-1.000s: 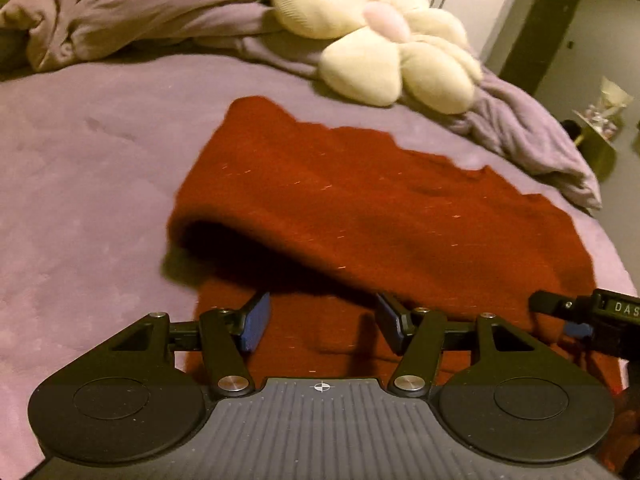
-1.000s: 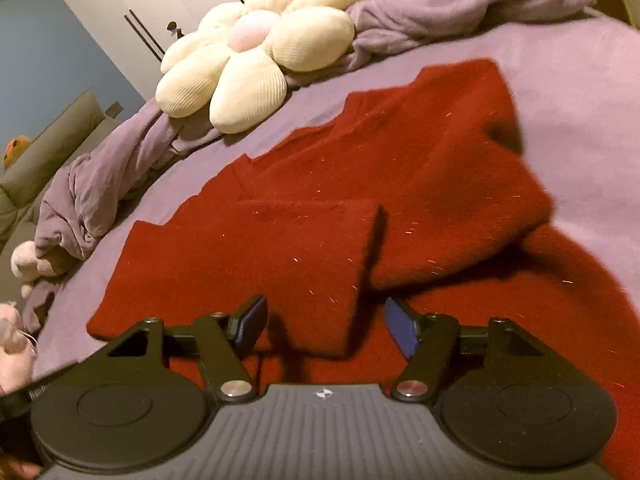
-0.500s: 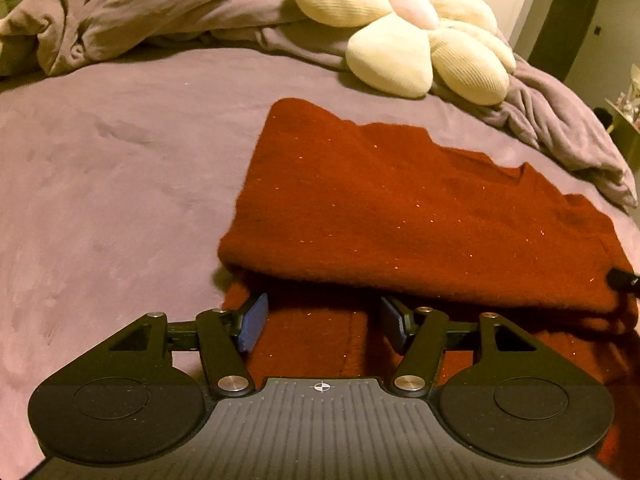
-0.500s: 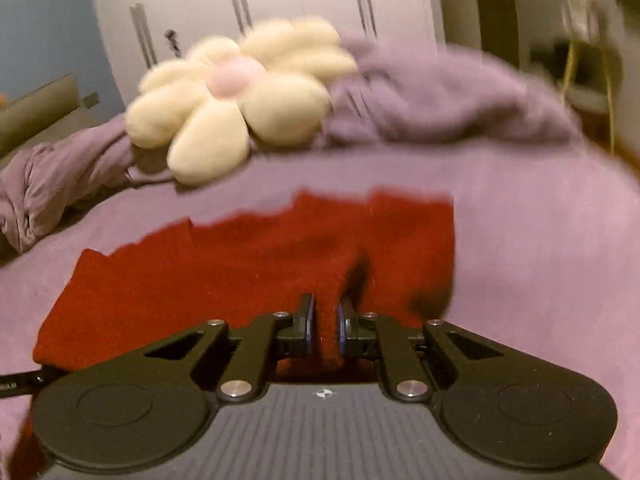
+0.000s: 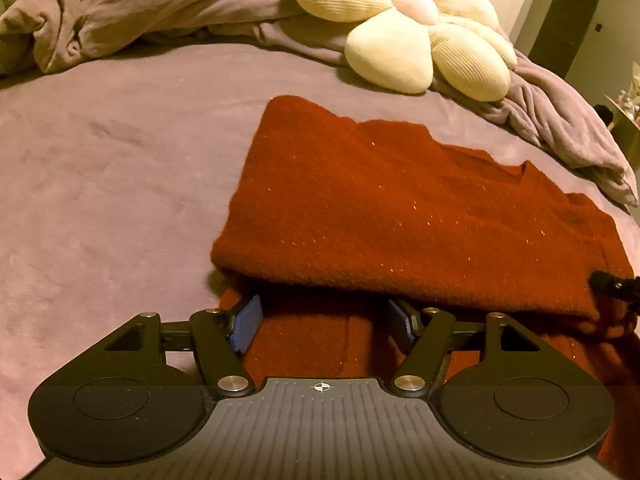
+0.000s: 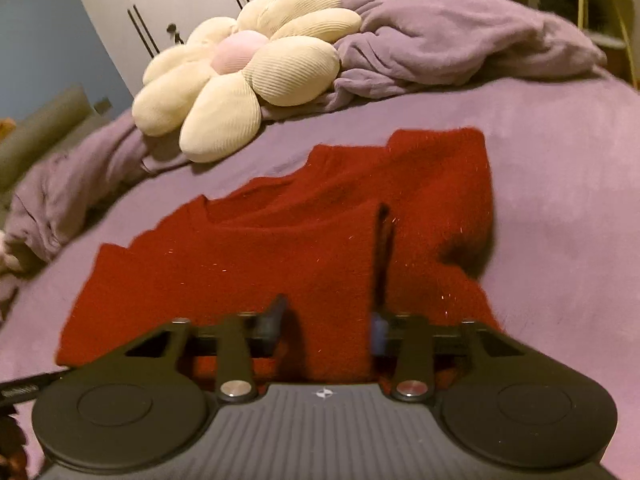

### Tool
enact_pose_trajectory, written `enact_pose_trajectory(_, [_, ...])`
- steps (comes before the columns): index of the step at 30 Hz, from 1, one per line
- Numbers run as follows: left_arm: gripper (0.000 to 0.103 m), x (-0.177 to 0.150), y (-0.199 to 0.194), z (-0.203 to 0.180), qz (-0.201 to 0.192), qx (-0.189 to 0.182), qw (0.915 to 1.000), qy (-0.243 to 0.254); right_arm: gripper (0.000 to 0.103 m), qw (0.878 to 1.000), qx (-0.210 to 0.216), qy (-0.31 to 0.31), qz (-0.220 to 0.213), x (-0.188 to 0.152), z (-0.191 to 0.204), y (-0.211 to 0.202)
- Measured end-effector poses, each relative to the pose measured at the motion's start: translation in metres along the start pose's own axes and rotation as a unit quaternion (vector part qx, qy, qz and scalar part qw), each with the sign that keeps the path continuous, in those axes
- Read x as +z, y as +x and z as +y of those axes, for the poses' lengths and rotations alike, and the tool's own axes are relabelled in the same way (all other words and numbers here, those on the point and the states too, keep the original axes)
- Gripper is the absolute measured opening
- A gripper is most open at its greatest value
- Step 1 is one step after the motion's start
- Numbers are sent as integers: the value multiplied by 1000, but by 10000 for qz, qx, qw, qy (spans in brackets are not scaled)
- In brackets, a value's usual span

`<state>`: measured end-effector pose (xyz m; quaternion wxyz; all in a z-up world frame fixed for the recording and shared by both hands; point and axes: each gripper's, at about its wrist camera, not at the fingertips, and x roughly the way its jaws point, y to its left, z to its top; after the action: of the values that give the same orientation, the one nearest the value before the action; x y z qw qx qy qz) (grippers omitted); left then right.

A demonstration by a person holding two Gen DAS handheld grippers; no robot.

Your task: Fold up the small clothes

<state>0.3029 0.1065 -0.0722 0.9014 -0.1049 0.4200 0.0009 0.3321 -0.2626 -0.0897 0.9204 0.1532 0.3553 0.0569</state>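
- A ribbed cream flower cushion (image 5: 404,20) and a rumpled mauve blanket (image 5: 132,12) lie at the far side of the bed (image 5: 100,184), well apart from the work.
- The red sweater (image 5: 400,216) is fuzzy knit, folded over itself, flat on the bed's soft purple cover.
- Left tongs (image 5: 324,320) gape wide over the sweater's near edge, just under the fold, holding nothing.
- Right tongs (image 6: 326,322) are spread too, straddling a folded flap without gripping it.

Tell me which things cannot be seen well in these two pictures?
- Red sweater: near hem hidden by the left gripper body, left wrist view.
- Layer under the fold: in shadow, left wrist view.
- Right gripper pads: blurred, right wrist view.
- Objects at both views' edges: cut off, too small.
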Motion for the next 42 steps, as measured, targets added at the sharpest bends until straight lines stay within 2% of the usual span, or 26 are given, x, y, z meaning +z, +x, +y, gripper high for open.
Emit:
enact_pose_trajectory(5, [66,10,-1,7,-103,124,9997,-200,9,9955,-319,-515,-730,12,10,-25])
enact_pose_trajectory(8, [66,13,-2,8,-107,88,9995,-269,9,9844,-941,-1088,-1013,16,17,-27])
enact_pose_trajectory(11, [66,12,0,3,-108,126,9998,-115,9,9827,-1233,-1083,-857,21,7,-14])
enact_pose_trajectory(18, [66,9,1,8,-34,138,9998,-136,9,9750,-1487,-1594,-432,14,5,9])
enact_pose_trajectory(19, [66,9,-2,9,-21,101,9998,-182,11,9737,-1566,-1607,-393,13,6,10])
enact_pose_trajectory(20, [66,9,-5,10,-30,11,9997,-225,16,9731,-1661,-1537,-433,13,7,4])
enact_pose_trajectory(22, [66,8,-18,12,-90,-383,9986,-346,34,9763,-1711,-1141,-675,12,7,-17])
enact_pose_trajectory(24, [68,8,-23,13,-36,-1002,9933,-570,59,9878,-1179,-349,-954,5,-1,-48])
enact_pose_trajectory(26, [68,6,-20,12,140,-1692,9814,-895,62,9930,-363,698,-885,-6,-17,-68])
enact_pose_trajectory(27, [68,5,-14,11,278,-2064,9719,-1095,62,9892,66,1261,-744,-14,-26,-72])
enact_pose_trajectory(28, [68,5,-9,9,387,-2239,9660,-1234,62,9831,382,1692,-583,-22,-33,-71])
enact_pose_trajectory(30, [68,4,4,3,588,-2425,9581,-1403,62,9689,733,2355,-220,-37,-44,-59])
enact_pose_trajectory(33, [68,6,20,-4,621,-2391,9562,-1571,66,9523,834,2935,-44,-46,-56,-38])
enact_pose_trajectory(35, [68,10,28,-4,567,-2328,9551,-1743,66,9445,934,3148,-113,-44,-59,-30])
enact_pose_trajectory(37, [68,15,36,-6,549,-2235,9557,-1835,64,9457,893,3124,-117,-38,-58,-21])
enact_pose_trajectory(38, [66,18,41,-7,560,-2189,9559,-1874,58,9461,852,3124,-50,-35,-58,-14])
enact_pose_trajectory(39, [64,20,45,-8,560,-2136,9565,-1907,42,9455,826,3150,23,-34,-58,-6])
enact_pose_trajectory(40, [63,22,49,-10,560,-2062,9580,-1914,32,9457,775,3156,95,-32,-58,2])
enact_pose_trajectory(41, [60,24,51,-12,532,-2002,9598,-1892,17,9474,726,3112,178,-28,-60,11])
enact_pose_trajectory(42, [54,27,53,-14,463,-1968,9618,-1847,15,9486,713,3078,175,-24,-60,14])
